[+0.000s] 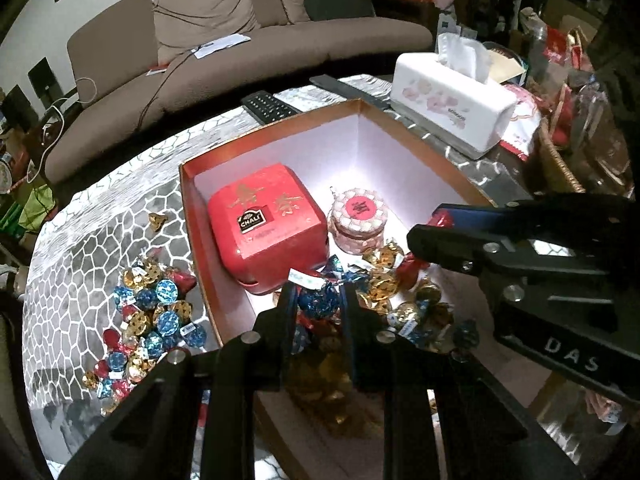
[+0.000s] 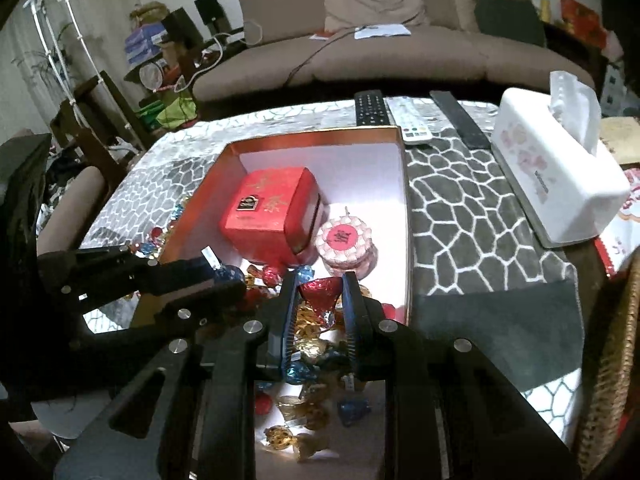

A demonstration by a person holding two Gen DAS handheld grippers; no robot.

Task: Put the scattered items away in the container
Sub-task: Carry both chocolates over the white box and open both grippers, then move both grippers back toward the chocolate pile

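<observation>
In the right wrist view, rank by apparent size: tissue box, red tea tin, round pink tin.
1. Tissue box
2. Red tea tin
3. Round pink tin
Fisheye stretching makes the first two unsure.

Both grippers are black. The left gripper [image 1: 318, 296] has long flat fingers and round silver screws. The right gripper [image 2: 320, 292] has blue ridged pads [image 2: 351, 312] inside. White letters "DAS" are printed on its side.
</observation>
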